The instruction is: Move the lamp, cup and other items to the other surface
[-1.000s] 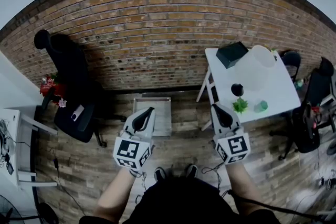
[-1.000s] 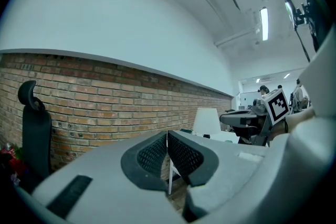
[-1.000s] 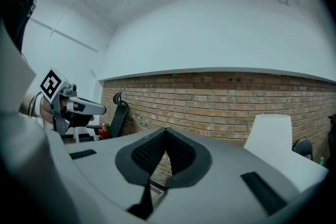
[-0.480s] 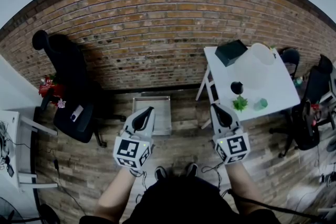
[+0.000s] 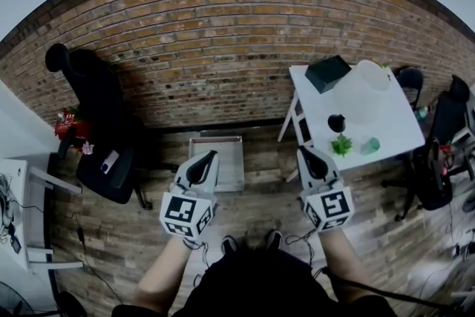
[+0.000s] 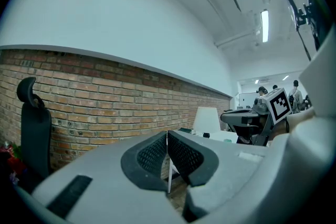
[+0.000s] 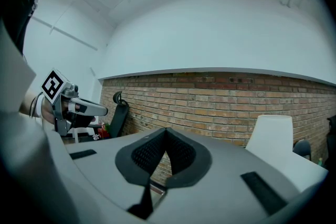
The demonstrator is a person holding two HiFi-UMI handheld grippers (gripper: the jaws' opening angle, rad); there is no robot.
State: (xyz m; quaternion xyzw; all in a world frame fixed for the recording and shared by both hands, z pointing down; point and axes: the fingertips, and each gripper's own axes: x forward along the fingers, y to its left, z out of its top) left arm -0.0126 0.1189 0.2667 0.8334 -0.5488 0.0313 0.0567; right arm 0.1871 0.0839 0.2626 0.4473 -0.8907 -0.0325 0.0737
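A white table [image 5: 393, 131] stands at the right by the brick wall. On it are a lamp with a white shade [image 5: 362, 97], a black box [image 5: 328, 74], a black cup [image 5: 336, 123], a small green plant [image 5: 341, 145] and a green item [image 5: 370, 146]. My left gripper [image 5: 211, 157] and right gripper [image 5: 305, 152] are held level above the wooden floor, short of the table, both shut and empty. The left gripper view shows the shut jaws [image 6: 167, 136] with the lamp shade [image 6: 206, 120] beyond. In the right gripper view the shut jaws [image 7: 166, 135] have the shade [image 7: 272, 135] to their right.
A low grey stand [image 5: 225, 173] sits on the floor by my left gripper. A black office chair [image 5: 100, 119] stands at the left by the wall, and a white desk [image 5: 16, 208] at the left edge. More dark chairs [image 5: 444, 152] crowd the right of the table.
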